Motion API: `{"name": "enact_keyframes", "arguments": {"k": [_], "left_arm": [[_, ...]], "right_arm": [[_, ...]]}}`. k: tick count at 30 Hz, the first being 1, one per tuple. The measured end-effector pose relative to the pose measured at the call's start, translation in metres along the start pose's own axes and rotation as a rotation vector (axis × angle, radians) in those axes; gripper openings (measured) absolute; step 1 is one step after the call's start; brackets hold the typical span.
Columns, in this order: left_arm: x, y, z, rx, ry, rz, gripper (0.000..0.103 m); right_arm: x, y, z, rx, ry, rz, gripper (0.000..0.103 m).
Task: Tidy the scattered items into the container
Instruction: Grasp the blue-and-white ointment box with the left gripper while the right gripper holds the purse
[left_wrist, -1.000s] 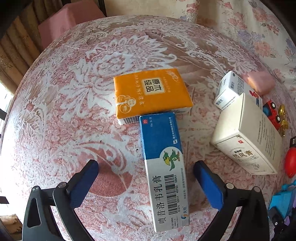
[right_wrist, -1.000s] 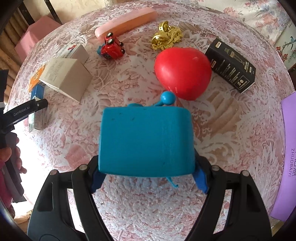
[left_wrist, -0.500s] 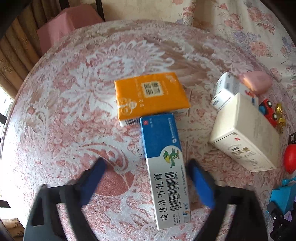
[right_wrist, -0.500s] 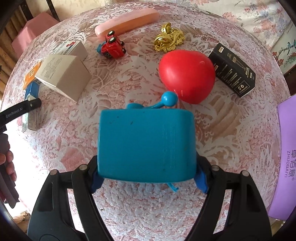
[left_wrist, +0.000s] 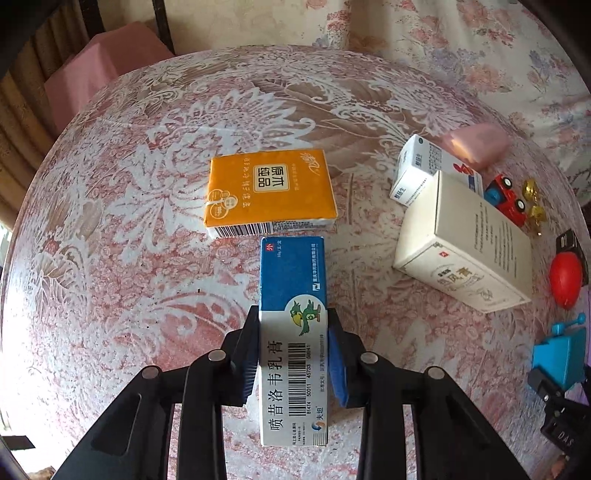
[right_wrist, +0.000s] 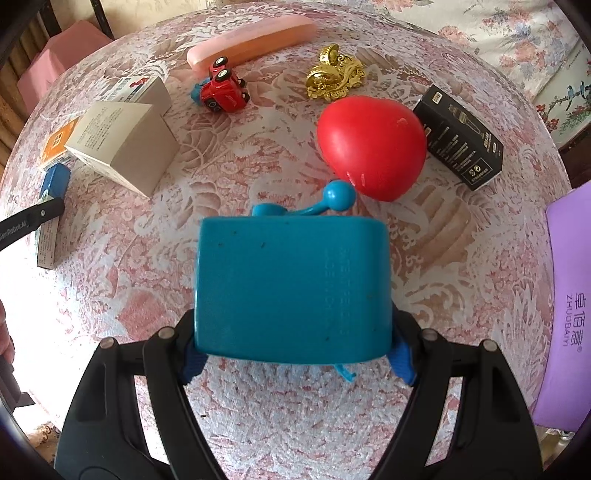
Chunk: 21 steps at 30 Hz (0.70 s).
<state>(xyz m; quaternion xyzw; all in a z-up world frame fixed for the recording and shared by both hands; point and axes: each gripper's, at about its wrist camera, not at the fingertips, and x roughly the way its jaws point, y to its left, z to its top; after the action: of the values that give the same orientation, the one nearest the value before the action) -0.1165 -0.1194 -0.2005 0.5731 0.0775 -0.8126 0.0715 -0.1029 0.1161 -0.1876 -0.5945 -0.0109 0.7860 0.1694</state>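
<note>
Blue-and-white ointment box (left_wrist: 293, 343), printed with a green parrot, a barcode and Chinese characters, lies on the pink floral tablecloth (left_wrist: 129, 229), clamped on both long sides by the left gripper (left_wrist: 292, 356). Its far end touches an orange tissue pack (left_wrist: 269, 192) bearing Chinese lettering. To the right sit a cream carton (left_wrist: 469, 251) and a smaller white box (left_wrist: 421, 173). The right gripper (right_wrist: 295, 354) grips a blue plastic toy (right_wrist: 291, 288) across its width, above the cloth. Beyond it lie a red heart (right_wrist: 371, 146), a black box (right_wrist: 461, 140), a gold ornament (right_wrist: 334, 74), a red toy car (right_wrist: 223, 88) and a pink case (right_wrist: 251, 35). A purple container (right_wrist: 569, 306), marked ZHUOBAIYI, stands at right.
</note>
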Motion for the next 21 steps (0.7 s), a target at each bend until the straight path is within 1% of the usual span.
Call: {"name": "enact_keyframes", "arguments": {"k": [6, 13, 16, 18, 21], "left_arm": [[-0.007, 0.001, -0.010, 0.072, 0.011, -0.012, 0.033], [-0.033, 0.011, -0.042, 0.179, 0.004, -0.027, 0.033], [-0.040, 0.012, -0.046, 0.211, -0.007, -0.045, 0.033], [-0.044, 0.012, -0.049, 0.232, -0.016, -0.055, 0.033], [-0.054, 0.011, -0.052, 0.271, -0.034, -0.071, 0.033]], "right_arm": [[-0.007, 0.016, -0.007, -0.013, 0.003, 0.006, 0.079], [-0.022, 0.037, -0.012, -0.035, -0.009, 0.010, 0.079], [-0.023, 0.028, -0.034, -0.019, -0.011, 0.019, 0.079], [-0.024, 0.022, -0.037, -0.006, -0.006, 0.025, 0.079], [-0.038, 0.028, -0.048, -0.001, -0.003, 0.022, 0.079]]}}
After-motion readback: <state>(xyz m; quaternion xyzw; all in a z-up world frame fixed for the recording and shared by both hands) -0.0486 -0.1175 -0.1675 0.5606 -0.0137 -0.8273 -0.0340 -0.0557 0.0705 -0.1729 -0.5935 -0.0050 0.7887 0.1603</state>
